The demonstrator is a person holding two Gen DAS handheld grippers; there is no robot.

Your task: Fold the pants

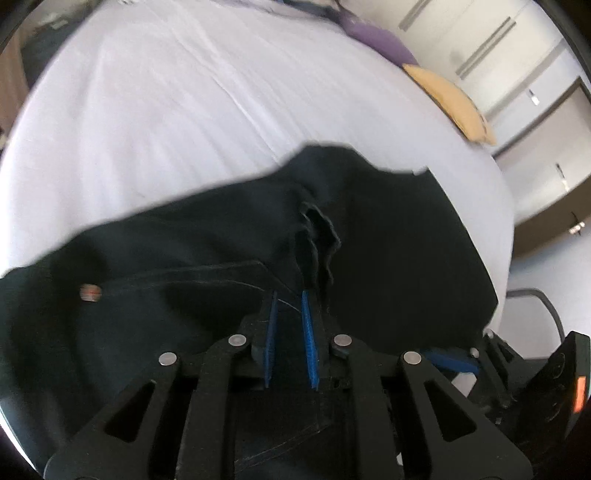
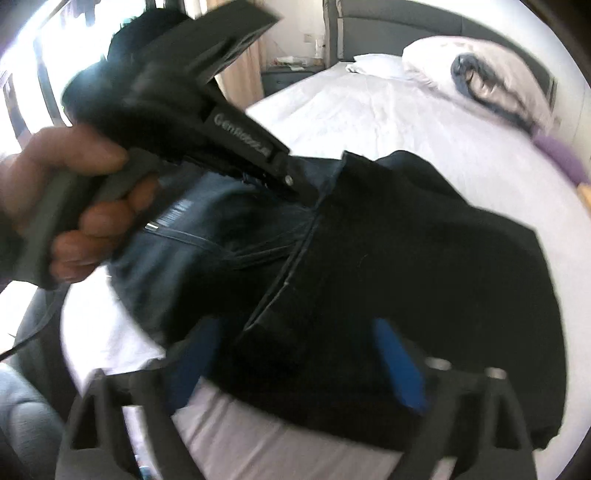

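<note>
Dark pants (image 1: 388, 240) lie folded in a heap on the white bed sheet (image 1: 166, 110). My left gripper (image 1: 290, 299) has its blue pads close together and pinches a fold of the pants near a seam. In the right wrist view the same pants (image 2: 406, 258) fill the middle. My right gripper (image 2: 299, 328) is open, its blue pads wide apart over the near edge of the pants. The left gripper's body (image 2: 207, 122), held by a hand (image 2: 74, 192), reaches onto the pants at the upper left.
A purple cushion (image 1: 380, 37) and a tan cushion (image 1: 454, 99) lie at the bed's far edge. Pillows (image 2: 461, 70) and a grey headboard (image 2: 406, 29) stand at the bed's head. A bedside table (image 2: 288, 70) is by the curtain. Wardrobe doors (image 1: 517, 74) line the wall.
</note>
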